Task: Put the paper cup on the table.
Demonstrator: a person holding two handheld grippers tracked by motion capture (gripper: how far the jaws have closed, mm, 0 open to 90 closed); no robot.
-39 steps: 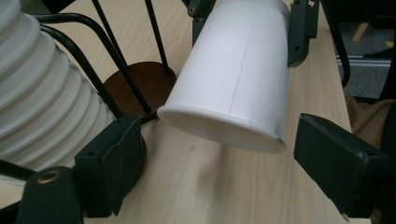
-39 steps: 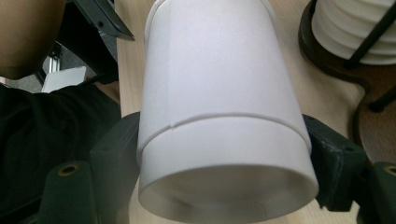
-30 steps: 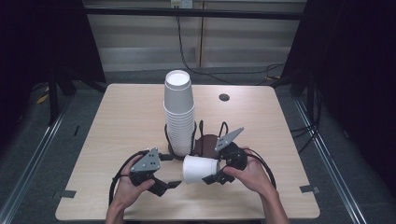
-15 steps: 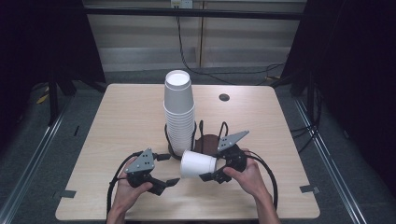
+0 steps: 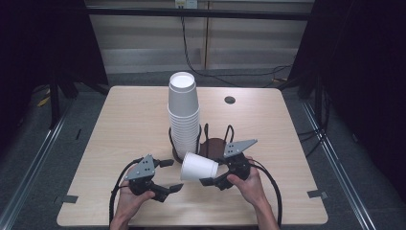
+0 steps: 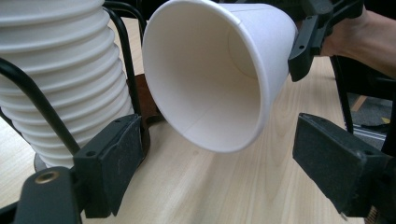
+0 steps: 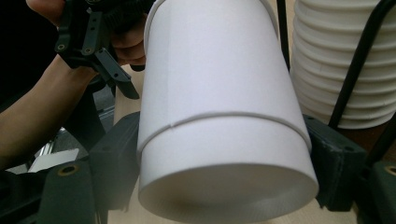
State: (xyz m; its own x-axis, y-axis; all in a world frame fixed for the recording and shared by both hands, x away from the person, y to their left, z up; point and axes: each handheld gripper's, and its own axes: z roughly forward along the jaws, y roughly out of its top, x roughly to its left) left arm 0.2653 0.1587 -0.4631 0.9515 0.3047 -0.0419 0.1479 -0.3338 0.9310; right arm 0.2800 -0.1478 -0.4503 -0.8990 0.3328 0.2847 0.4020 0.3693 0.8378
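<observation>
Right claw [image 5: 209,181] clamped on single white paper cup [image 5: 198,167], cup on its side, held above desk [image 5: 119,124] near front edge, mouth facing left claw [image 5: 168,175]. Right gripper view: cup wall pressed between both black pads. Left claw parted, nothing between its pads, just beside cup mouth, not touching. Tall stack of white cups [image 5: 183,112] upright in black wire holder [image 5: 206,136] at desk centre, just behind held cup.
</observation>
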